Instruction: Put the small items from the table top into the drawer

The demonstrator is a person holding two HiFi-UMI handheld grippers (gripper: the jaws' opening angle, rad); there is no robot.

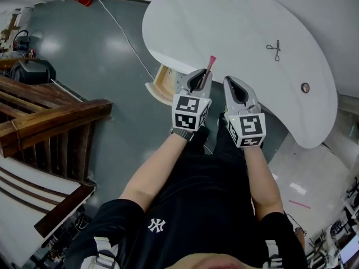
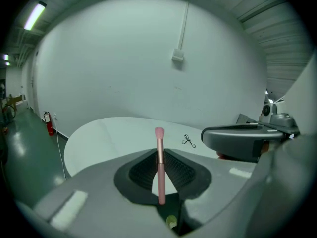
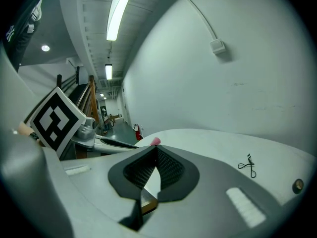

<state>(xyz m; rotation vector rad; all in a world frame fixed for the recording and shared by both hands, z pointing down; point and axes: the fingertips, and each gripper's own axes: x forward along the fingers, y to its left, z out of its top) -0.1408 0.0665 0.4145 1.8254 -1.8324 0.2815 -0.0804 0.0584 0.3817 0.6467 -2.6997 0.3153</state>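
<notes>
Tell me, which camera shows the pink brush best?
The left gripper view: the brush stands centred, its whole length visible, clamped in the left gripper. The head view shows it small and slanted above that gripper; the right gripper view catches only its pink tip.

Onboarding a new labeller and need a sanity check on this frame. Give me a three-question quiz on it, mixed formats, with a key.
1. True or false: the left gripper is shut on a pink brush.
2. What lies on the white table along with the small round item? A) spoon B) eyelash curler C) cup
3. The right gripper has its jaws together. What is between them?

Key: 1 true. 2 B. 3 nothing; it is empty.
</notes>
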